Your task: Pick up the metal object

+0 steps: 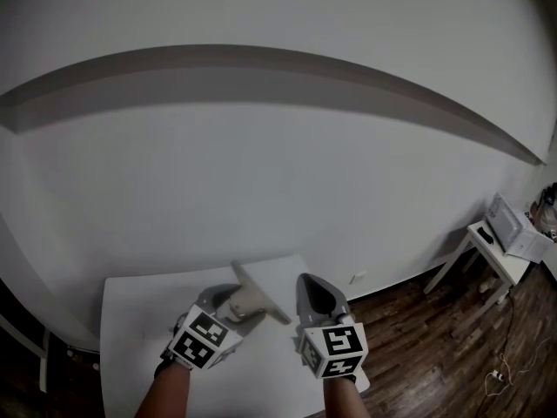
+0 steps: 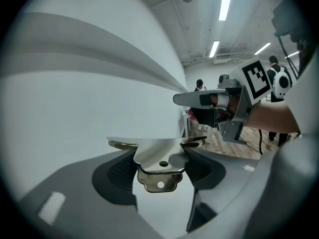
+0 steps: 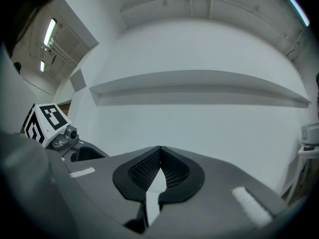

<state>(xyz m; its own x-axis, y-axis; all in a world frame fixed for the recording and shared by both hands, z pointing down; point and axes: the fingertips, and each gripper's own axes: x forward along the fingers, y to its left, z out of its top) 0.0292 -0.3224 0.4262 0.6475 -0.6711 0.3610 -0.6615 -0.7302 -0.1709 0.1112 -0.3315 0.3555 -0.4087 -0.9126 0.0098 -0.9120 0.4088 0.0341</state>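
Observation:
The metal object [image 1: 261, 292] is a shiny flat piece with a wide blade and a lobed tab with holes. My left gripper [image 1: 246, 300] is shut on it and holds it up above the white table [image 1: 139, 320]. In the left gripper view the metal object [image 2: 159, 166] sits clamped between the two dark pads of the left gripper [image 2: 158, 151], blade edge away from the camera. My right gripper [image 1: 318, 296] hangs just right of it, shut and empty. In the right gripper view the right gripper [image 3: 159, 152] has its pad tips touching, with nothing between them.
A white wall with a grey band fills most of the head view. At the right, a small white side table [image 1: 487, 251] carries a white appliance [image 1: 515, 227] over a dark wood floor [image 1: 435, 338]. People [image 2: 199, 86] stand far off in the left gripper view.

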